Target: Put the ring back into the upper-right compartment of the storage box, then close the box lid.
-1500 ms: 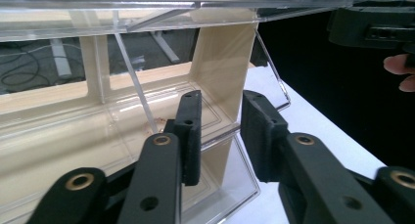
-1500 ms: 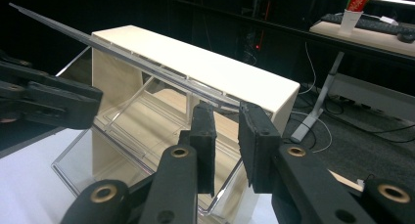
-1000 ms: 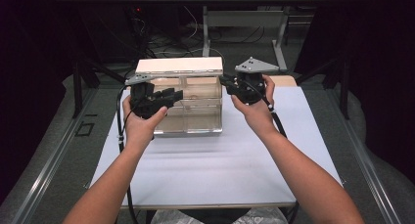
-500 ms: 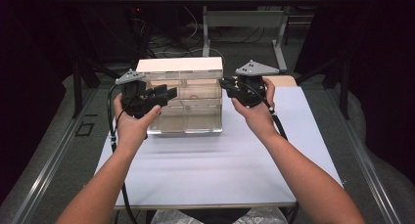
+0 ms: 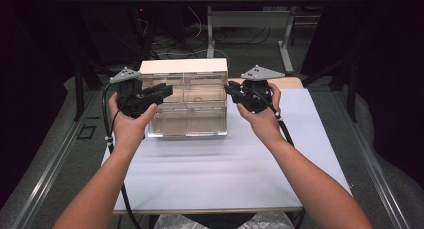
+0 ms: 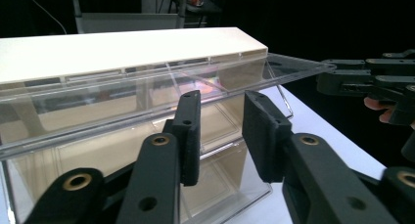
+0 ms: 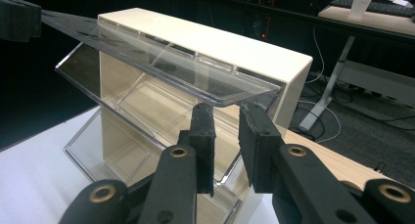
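Observation:
A cream storage bin (image 5: 182,66) with clear tilt-out drawers stands at the back of the white table (image 5: 225,174). Its upper clear flap (image 6: 147,92) (image 7: 161,62) is tipped outward, nearly level. My left gripper (image 5: 167,91) (image 6: 220,121) is at the bin's front left, just under the flap's edge. Its jaws have just been closing and stand apart with nothing between them. My right gripper (image 5: 230,89) (image 7: 226,121) is at the bin's right end, with its tips just below the flap's corner. A narrow, empty gap shows between its pads.
A lower clear drawer (image 7: 122,150) sits under the raised flap. A wooden board (image 5: 287,82) pokes out behind the table at the right. Desk legs and cables (image 5: 250,29) stand on the floor beyond. Dark curtains close both sides.
My left gripper has shifted a little to the left along the bin's front, and its jaws have narrowed. The right hand has stayed put.

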The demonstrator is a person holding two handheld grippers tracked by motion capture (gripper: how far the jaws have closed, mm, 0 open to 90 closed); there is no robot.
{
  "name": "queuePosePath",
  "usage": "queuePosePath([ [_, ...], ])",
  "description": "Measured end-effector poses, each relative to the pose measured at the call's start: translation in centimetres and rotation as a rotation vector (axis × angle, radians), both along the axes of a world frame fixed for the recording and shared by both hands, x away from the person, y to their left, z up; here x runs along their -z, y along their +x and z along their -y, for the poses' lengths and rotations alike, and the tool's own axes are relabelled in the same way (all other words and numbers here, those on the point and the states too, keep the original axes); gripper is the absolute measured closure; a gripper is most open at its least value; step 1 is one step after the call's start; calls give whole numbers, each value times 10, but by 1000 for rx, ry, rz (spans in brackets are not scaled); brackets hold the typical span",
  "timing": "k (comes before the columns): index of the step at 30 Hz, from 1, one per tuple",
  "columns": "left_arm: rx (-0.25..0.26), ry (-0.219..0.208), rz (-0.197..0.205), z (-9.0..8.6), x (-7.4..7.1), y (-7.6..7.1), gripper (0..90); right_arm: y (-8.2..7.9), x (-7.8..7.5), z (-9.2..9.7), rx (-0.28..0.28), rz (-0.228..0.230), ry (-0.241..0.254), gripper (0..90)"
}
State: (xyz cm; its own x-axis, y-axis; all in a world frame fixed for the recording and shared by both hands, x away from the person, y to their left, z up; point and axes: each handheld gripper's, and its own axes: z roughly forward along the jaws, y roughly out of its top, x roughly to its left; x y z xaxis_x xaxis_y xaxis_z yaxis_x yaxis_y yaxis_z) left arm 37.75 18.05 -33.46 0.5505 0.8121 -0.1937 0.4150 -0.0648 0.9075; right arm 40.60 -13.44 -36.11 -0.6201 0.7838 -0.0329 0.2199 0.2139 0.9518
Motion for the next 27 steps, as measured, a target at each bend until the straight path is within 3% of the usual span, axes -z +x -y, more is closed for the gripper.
queuePosePath([
  [15,2,5,-22,3,8,12,895,-1,12,0,-17,-29,12,778],
  [27,8,8,-39,5,17,15,900,-2,22,0,-21,-52,29,780],
])
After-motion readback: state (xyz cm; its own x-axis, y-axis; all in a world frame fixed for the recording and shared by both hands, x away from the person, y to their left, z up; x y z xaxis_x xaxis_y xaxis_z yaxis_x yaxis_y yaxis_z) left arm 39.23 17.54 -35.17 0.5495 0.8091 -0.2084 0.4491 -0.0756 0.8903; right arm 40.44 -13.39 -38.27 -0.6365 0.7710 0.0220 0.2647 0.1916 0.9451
